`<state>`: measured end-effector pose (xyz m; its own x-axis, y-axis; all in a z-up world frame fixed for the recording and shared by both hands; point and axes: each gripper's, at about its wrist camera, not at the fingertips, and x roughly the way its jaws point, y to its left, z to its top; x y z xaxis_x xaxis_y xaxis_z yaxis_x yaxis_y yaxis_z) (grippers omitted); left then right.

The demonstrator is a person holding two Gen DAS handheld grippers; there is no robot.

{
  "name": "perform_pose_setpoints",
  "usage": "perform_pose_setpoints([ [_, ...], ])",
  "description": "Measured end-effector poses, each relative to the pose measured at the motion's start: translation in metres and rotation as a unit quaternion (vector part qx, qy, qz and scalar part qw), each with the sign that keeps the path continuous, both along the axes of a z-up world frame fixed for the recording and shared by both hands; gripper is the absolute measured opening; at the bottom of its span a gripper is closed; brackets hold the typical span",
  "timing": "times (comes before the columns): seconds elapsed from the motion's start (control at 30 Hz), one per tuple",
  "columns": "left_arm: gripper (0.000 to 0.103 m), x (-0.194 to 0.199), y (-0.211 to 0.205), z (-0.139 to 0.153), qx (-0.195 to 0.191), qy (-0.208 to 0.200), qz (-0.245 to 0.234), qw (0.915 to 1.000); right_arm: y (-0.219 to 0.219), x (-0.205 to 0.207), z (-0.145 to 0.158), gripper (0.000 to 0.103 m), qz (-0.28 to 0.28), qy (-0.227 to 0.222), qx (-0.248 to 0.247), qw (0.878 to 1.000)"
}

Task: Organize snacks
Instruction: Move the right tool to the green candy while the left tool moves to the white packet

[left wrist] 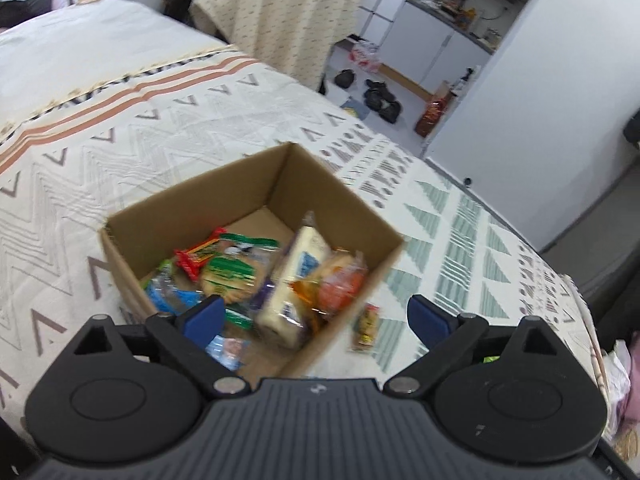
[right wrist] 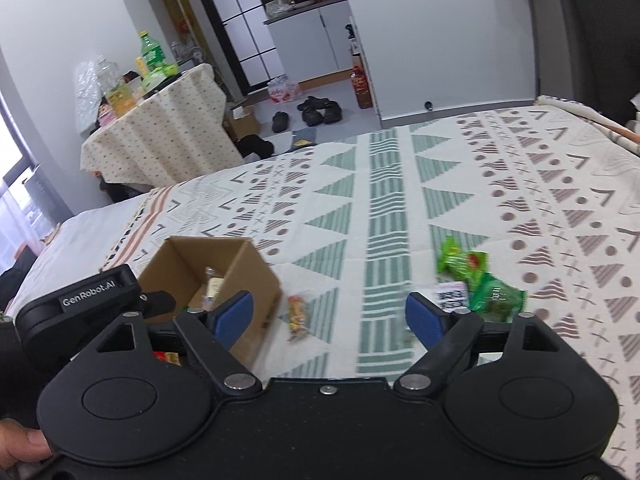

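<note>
The left black plastic two-finger gripper [left wrist: 314, 316] has a ribbed dark grey central plate, a round black housing at 8 o'clock and another at 4 o'clock, each with a shallow circular recess. Angled black link arms run from silver rivets beside the plate to blue rubbery fingertips [left wrist: 206, 314]. Triangular cut-outs pierce the outer brackets. The right black plastic two-finger gripper [right wrist: 330, 316] has the same build, with a small silver screw at the plate's top centre. White "GenRobot.AI" lettering marks the left unit's side. A bare thumb [right wrist: 22, 446] shows at 8 o'clock.
</note>
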<state>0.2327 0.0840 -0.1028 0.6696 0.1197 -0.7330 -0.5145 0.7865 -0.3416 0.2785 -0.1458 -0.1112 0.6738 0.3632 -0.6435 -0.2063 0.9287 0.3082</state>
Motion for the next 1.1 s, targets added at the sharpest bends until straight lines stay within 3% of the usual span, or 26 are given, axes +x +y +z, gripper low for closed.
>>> perform_pose_setpoints([
  [0.23,0.097,0.005,-0.034,0.001,0.026,-0.003,-0.044,0.9987,-0.035,-0.003,-0.003,0.095,-0.018,0.001,0.0,1.0],
  [0.47,0.097,0.012,-0.061,-0.005,0.048,-0.001,-0.08,0.9956,-0.068,-0.005,-0.01,0.097,-0.032,0.001,0.005,0.999],
  [0.7,0.097,0.021,-0.094,-0.014,0.09,-0.002,-0.128,0.9876,-0.098,-0.002,-0.027,0.097,-0.039,0.003,0.007,0.999],
  [1.1,0.097,0.051,-0.138,-0.04,0.109,0.014,-0.18,0.9775,-0.131,0.017,-0.066,0.092,-0.055,0.024,0.041,0.997],
])
